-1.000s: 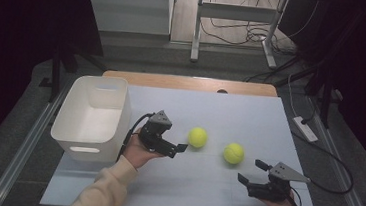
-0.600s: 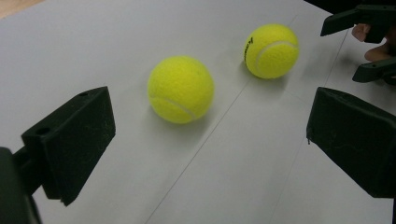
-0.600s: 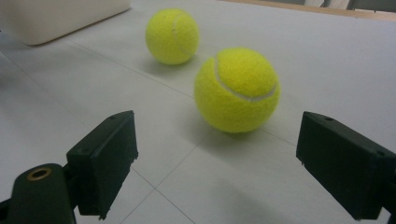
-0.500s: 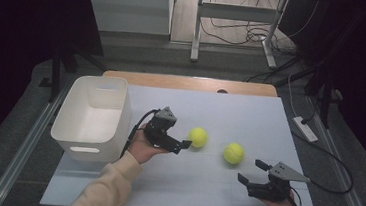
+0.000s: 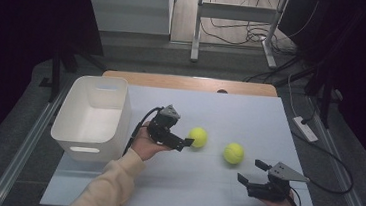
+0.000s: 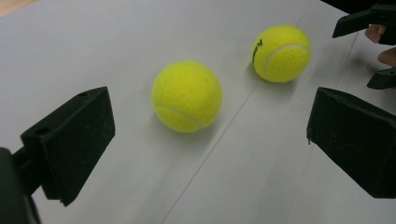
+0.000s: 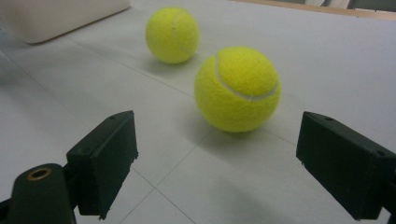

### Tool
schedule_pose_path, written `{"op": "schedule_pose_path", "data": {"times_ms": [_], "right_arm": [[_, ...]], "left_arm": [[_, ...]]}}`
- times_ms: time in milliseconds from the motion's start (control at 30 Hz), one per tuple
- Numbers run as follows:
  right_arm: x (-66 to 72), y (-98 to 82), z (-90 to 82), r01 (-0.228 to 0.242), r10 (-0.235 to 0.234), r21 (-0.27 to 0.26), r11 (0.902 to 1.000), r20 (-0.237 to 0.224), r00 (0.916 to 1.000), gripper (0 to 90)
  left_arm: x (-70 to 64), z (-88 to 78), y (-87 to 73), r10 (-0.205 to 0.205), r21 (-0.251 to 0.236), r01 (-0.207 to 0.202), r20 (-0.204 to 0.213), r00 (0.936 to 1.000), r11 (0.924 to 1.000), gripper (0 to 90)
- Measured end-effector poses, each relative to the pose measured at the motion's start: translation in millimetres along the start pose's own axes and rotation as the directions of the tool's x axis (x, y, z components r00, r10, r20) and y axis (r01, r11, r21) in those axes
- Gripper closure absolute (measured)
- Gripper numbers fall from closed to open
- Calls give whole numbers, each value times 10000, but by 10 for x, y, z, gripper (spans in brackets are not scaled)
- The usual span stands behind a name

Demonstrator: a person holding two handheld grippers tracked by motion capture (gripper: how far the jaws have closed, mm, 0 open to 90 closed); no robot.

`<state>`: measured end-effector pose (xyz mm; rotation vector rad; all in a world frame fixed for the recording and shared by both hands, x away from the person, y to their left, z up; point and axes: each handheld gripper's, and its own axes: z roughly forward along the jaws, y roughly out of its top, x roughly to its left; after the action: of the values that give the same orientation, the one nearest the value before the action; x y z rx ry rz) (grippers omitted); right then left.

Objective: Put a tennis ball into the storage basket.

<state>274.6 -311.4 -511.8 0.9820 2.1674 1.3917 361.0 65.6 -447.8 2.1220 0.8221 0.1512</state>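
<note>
A: Table [image 5: 203,195], white sheet. White bin [image 5: 92,117] at its left edge, nothing visible inside. Two tennis balls mid-table, near each other but apart.

B: Step in hand?

A: Judged as the approach, likely to drop balls into the bin. Left gripper [image 5: 186,142] sits between bin and left ball [image 5: 198,137], jaws spread wide, tips just beside the ball, not around it. In the left gripper view that ball [image 6: 187,96] lies ahead of the jaws, a little left of centre.

B: Right side?

A: Right gripper [image 5: 251,173] low at the near edge, jaws also spread, right ball [image 5: 234,153] near but clear of them.

B: Next move?

A: Left needs a short push forward so the ball sits between the pads, then close gently; it could roll if nudged
</note>
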Motion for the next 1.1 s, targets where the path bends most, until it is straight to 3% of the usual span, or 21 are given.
{"op": "schedule_pose_path", "data": {"times_ms": [733,1100], "right_arm": [[6,-3,8,-4,4,59,10000,-11,10000,125],[2,-3,10,7,-7,44,10000,-15,10000,125]], "left_arm": [[86,187,119,-56,399,59,-75,10000,9992,18],[68,327,215,94,621,-102,126,9999,9980,18]]}}
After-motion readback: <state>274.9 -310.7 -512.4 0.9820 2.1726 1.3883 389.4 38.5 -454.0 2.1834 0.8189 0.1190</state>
